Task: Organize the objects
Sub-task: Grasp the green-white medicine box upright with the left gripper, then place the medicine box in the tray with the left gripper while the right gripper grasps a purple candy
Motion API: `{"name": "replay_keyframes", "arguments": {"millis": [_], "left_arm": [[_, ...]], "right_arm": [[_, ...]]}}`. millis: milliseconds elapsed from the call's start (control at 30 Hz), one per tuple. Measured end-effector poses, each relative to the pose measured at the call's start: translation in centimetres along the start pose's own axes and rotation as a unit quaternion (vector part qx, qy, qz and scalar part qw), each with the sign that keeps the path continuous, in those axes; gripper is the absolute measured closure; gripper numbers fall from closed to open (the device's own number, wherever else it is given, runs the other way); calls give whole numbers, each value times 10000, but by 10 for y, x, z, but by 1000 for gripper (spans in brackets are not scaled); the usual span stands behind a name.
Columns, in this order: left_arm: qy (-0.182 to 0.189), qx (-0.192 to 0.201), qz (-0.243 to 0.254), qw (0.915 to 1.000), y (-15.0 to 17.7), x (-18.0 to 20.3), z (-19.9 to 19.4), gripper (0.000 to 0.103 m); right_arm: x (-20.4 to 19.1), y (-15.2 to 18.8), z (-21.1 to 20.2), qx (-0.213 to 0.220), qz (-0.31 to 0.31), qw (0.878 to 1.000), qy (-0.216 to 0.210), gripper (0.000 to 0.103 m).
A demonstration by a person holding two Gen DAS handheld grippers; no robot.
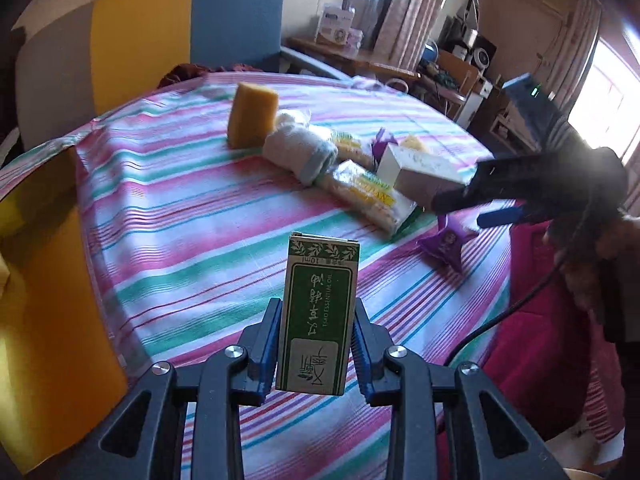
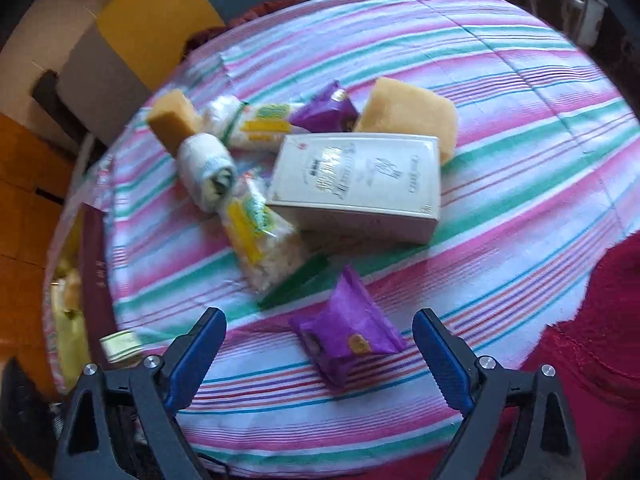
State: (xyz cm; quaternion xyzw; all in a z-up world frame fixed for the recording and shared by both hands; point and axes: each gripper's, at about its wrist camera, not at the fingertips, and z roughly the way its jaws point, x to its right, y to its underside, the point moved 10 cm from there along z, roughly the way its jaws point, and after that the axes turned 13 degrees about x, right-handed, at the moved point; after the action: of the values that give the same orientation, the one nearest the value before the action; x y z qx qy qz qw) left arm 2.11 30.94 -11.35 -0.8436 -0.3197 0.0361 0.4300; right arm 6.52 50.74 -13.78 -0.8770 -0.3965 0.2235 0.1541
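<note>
My left gripper (image 1: 316,312) is shut on a green essential-oil box (image 1: 318,312) and holds it upright above the striped tablecloth (image 1: 180,220). My right gripper (image 2: 320,332) is open, its fingers on either side of a purple packet (image 2: 346,340) lying on the cloth; I cannot tell if they touch it. It also shows in the left wrist view (image 1: 472,204), above the same purple packet (image 1: 446,246). A cluster lies mid-table: a white box (image 2: 356,184), two yellow sponges (image 2: 412,116) (image 2: 172,116), a rolled white cloth (image 2: 208,172), noodle packs (image 2: 264,240) and a second purple packet (image 2: 326,110).
An open cardboard box (image 1: 44,280) with yellow walls stands at the table's left edge. A red cloth (image 2: 592,300) covers the near right side. A blue and yellow chair (image 1: 180,28) stands behind the table. Shelves and clutter (image 1: 460,52) line the far wall.
</note>
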Motion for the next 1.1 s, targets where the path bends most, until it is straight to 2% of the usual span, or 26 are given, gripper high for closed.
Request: {"name": "replay_keyframes", "arguments": {"millis": [167,267,367,433,500,567,600,633,767,900,1000,1100], "left_arm": [[34,238,-75,9997,-7,-3,-17,71],[28,367,-173,9992,-11,-8,-25,71],[45,460,-207,9987,-13,-10,-33,71],[5,518,-204,9985,-13,-12,-38,71],[-60,596,-202,9980,-14,-16,-44,71],[-136,658,-234,9975,-14,-22,-50,71],[-198,692,-266,9971,-14,-27,-53,71],[-249,713,-287,9967,-14,-30,-55,71],[-448,766,-426,9951,-14,-48,-64,71],[-714,857,-644,9917,-14,-73,-80,71],[-1104,900,-904,9857,-9,-108,-98,71],[-1771,973,-1110,9731,-2,-157,-122,71]], "right_arm": [[9,6,1,-160,-87,9985,523,8],[10,17,4,-427,58,9978,502,8],[8,18,8,-373,176,9978,510,12],[7,20,18,-462,247,9973,507,22],[8,24,31,-602,380,9963,478,53],[9,11,30,-275,306,9973,606,63],[7,8,30,-207,171,9978,611,69],[4,11,32,-286,18,9976,636,71],[-7,12,32,-191,-632,9945,810,73],[-23,13,31,-11,-1390,9850,1024,74],[-27,12,29,90,-1585,9820,1024,74],[-26,8,23,217,-1542,9838,893,74]]}}
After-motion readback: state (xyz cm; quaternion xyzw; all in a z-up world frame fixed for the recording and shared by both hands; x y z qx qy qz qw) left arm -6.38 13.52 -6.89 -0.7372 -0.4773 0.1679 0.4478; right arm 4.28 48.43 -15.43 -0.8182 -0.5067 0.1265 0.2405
